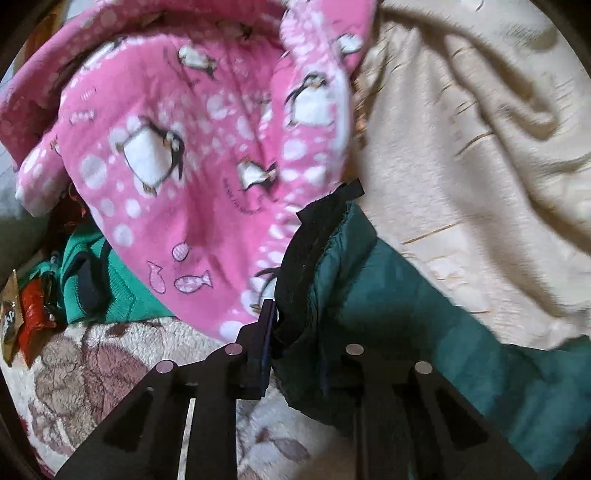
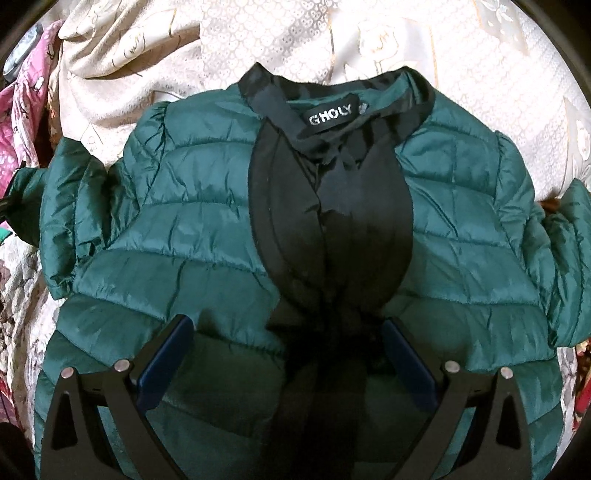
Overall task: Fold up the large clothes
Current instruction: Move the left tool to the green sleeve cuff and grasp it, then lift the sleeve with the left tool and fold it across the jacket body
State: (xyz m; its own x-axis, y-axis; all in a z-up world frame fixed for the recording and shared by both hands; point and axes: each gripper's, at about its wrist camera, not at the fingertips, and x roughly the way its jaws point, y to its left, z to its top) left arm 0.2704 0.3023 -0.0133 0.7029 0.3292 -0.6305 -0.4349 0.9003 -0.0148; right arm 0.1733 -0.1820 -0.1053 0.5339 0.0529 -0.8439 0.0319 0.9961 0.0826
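- Nearest to the right wrist camera, the right gripper (image 2: pixel 288 354) hangs with its jaws spread wide, blue pads facing each other across the black centre front of the green puffer jacket (image 2: pixel 177 206); nothing is between them but the fabric beneath
- Just beyond, the jacket lies flat and face-up on the cream bedspread (image 2: pixel 280 33), black lining open down the middle; both sleeves run out to the sides; the collar label (image 2: pixel 331 116) reads GHOLY at the far end
- Over on the left wrist view, the left gripper (image 1: pixel 291 332) is pinched down on the jacket's dark-trimmed edge; one blue pad shows, the other finger is buried under teal cloth
- Under that gripper, a fuzzy floral blanket (image 1: pixel 110 362); off to the side, a green knit garment (image 1: pixel 110 284) and snack wrappers (image 1: pixel 26 310)
- Farther back, a pink penguin-print fleece (image 1: pixel 192 147) is heaped up, blurred; the cream bedspread rumples beside it
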